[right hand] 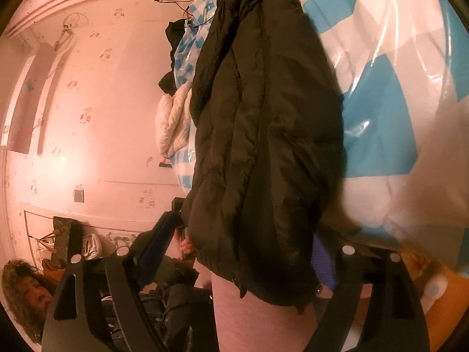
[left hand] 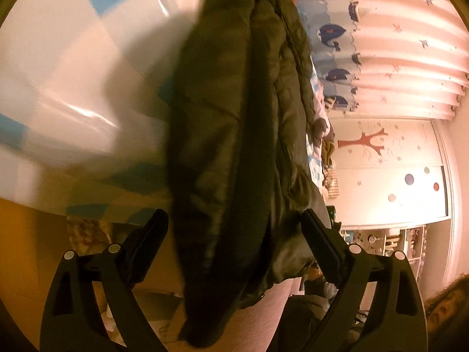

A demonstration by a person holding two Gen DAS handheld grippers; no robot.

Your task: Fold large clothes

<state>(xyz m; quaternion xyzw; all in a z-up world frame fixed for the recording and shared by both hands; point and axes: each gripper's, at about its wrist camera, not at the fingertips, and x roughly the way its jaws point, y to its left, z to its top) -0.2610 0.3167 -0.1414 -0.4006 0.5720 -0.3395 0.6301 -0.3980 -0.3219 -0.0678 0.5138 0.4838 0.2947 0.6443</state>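
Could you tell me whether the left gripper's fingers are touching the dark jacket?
Cannot tell. In the left wrist view the left gripper stands open around the jacket; one finger shows a gap, but the other overlaps the fabric edge.

bed (right hand: 395,135): covered with a blue-and-white checked sheet under clear, shiny plastic film. lying directly on it: one dark padded jacket (right hand: 263,135), folded lengthwise, its near end hanging over the bed's edge; further along, a white quilted garment (right hand: 171,123), small dark clothes (right hand: 176,33) and a thin black cable (right hand: 202,20).
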